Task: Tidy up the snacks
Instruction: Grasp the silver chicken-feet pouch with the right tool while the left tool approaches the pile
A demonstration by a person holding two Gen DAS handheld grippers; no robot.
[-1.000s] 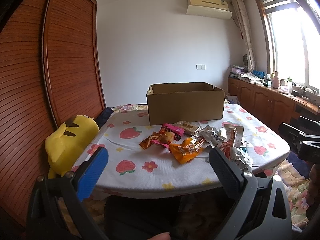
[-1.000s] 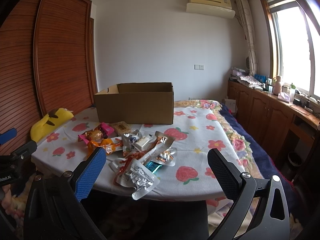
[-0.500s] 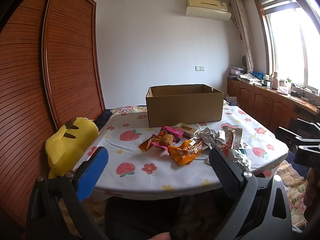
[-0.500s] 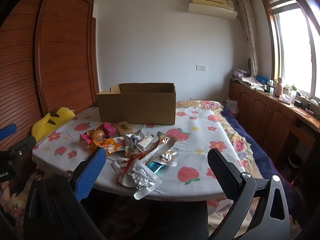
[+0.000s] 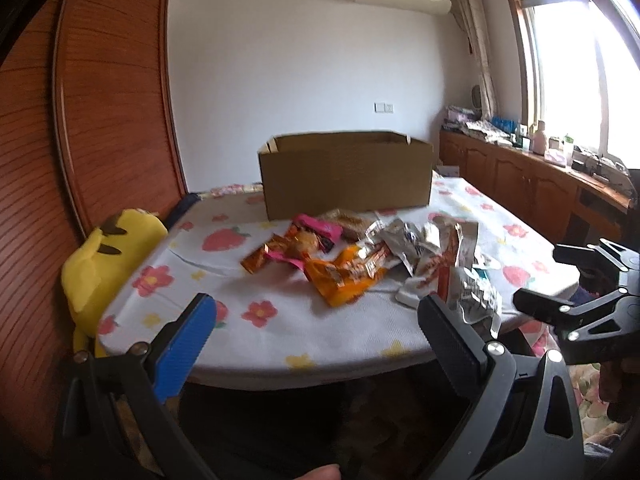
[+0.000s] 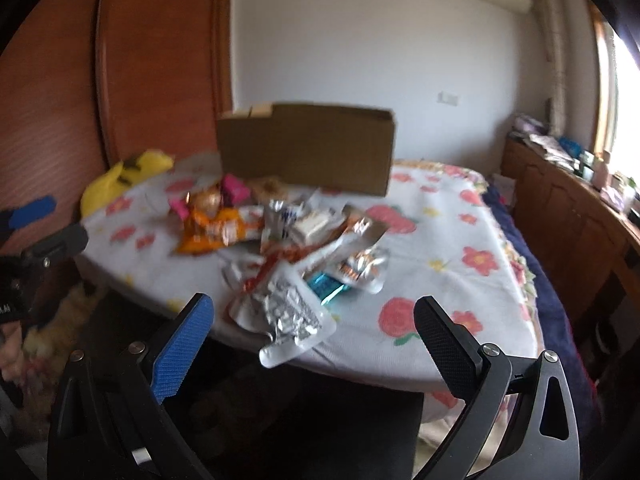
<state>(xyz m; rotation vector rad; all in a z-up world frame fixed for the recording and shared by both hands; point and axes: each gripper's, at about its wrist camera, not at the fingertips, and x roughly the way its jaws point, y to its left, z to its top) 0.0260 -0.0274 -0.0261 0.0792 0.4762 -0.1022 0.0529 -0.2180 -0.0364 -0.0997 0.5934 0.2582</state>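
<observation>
A pile of snack packets lies on the flowered tablecloth (image 5: 256, 332): an orange packet (image 5: 344, 274), a pink packet (image 5: 318, 228) and several silver foil packets (image 5: 472, 292). An open cardboard box (image 5: 346, 174) stands behind them. My left gripper (image 5: 316, 312) is open and empty, in front of the table's near edge. My right gripper (image 6: 312, 316) is open and empty, just before a silver foil packet (image 6: 290, 316) that overhangs the table edge. The box (image 6: 308, 152) and the orange packet (image 6: 212, 232) also show in the right wrist view, blurred.
A yellow plush toy (image 5: 108, 256) sits at the table's left edge beside a wooden wardrobe (image 5: 80, 120). Wooden cabinets (image 5: 532, 184) with clutter run along the right wall under a window. A flowered bed cover (image 6: 516, 248) lies right of the table.
Both grippers have moved closer to the table and the snack pile. The right wrist view has tilted and is blurred by motion. Both stay open.
</observation>
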